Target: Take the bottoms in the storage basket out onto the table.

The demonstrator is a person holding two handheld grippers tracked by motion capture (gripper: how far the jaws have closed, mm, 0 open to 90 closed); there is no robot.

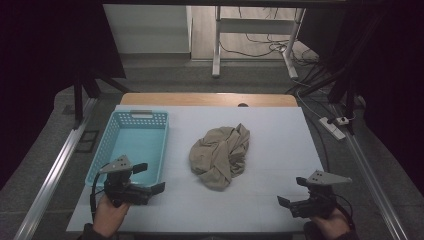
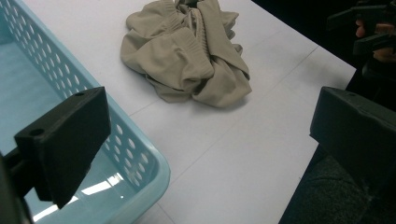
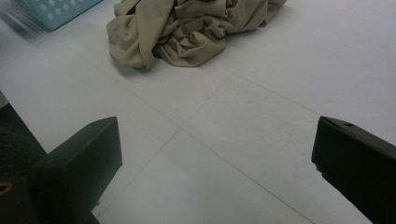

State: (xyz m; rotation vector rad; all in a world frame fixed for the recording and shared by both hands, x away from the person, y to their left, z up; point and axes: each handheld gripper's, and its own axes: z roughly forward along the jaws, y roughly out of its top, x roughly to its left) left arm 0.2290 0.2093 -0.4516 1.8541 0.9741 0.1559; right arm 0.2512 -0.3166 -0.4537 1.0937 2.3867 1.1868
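Note:
A crumpled beige cloth (image 1: pixel 221 155) lies in a heap at the middle of the white table (image 1: pixel 270 200). To its left stands a light blue plastic basket (image 1: pixel 134 120) with nothing in it. My left gripper (image 1: pixel 150 178) is held at the basket's near right corner, jaws wide apart and bare. In the left gripper view the cloth (image 2: pixel 187 51) lies ahead and the basket (image 2: pixel 140 163) sits under the left jaw. My right gripper (image 1: pixel 292 191) hovers open near the table's front right edge. From it the cloth (image 3: pixel 187 28) lies ahead, well apart from the jaws.
A wooden strip (image 1: pixel 210 99) borders the table's far edge. Metal rails (image 1: pixel 55 170) run along both sides. Behind stand a white desk frame (image 1: pixel 217 45), loose cables and a power strip (image 1: pixel 334 127) on the floor. Bare table surface surrounds the cloth.

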